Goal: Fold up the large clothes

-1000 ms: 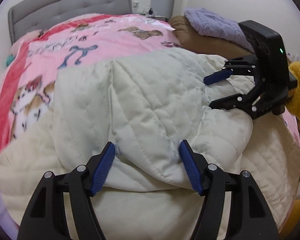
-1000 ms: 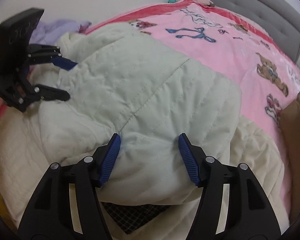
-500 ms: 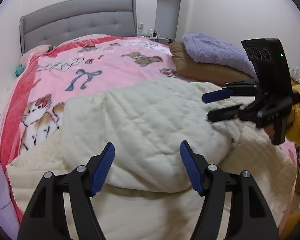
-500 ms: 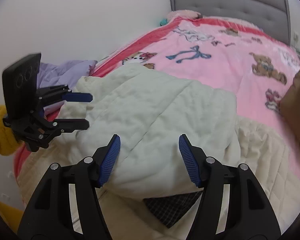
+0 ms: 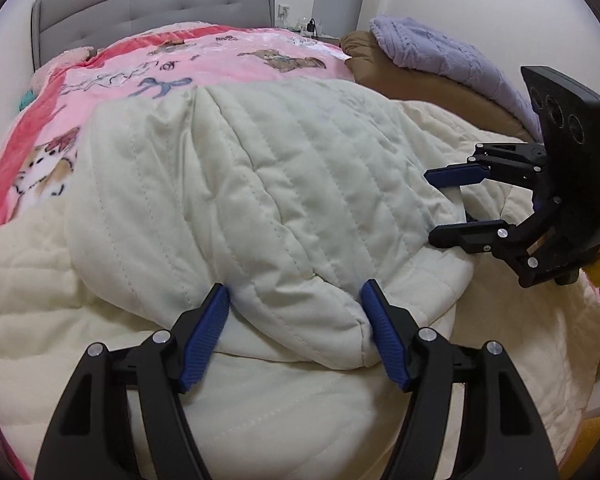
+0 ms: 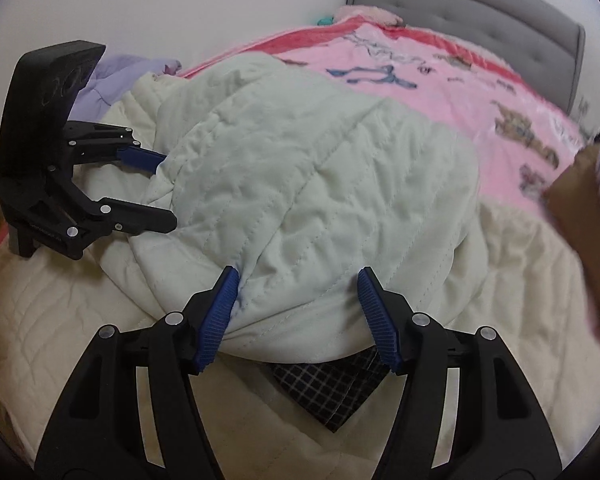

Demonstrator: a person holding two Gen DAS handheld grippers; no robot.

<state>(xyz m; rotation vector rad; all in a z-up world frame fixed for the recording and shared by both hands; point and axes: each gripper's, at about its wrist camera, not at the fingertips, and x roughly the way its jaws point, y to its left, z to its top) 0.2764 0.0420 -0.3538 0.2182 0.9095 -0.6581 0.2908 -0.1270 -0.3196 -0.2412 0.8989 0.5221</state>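
Change since earlier: both wrist views had dipped back toward the bed, so the headboard (image 5: 152,4) filled less of the upper frame than half a second before, and the quilted fold sat close between each pair of fingers again.
Garment: a cream quilted coat (image 5: 260,184) lay across the bed's pink blanket (image 5: 204,60), its upper layer folded over and bulging at frame centre; a dark checked lining (image 6: 332,388) peeked out at lower centre of the right view.
Left gripper (image 5: 296,332): fingers stood wide, straddling the folded edge; whether the pads pressed the cloth could not be told.
Right gripper (image 6: 296,312): fingers likewise wide around the fold's rim; grip could not be told.
Step in hand: probably laying down and settling a fold.
Next move: likely calls for freeing the cloth, then finding the next edge.
Surroundings: lilac knit (image 5: 440,52) at upper right.
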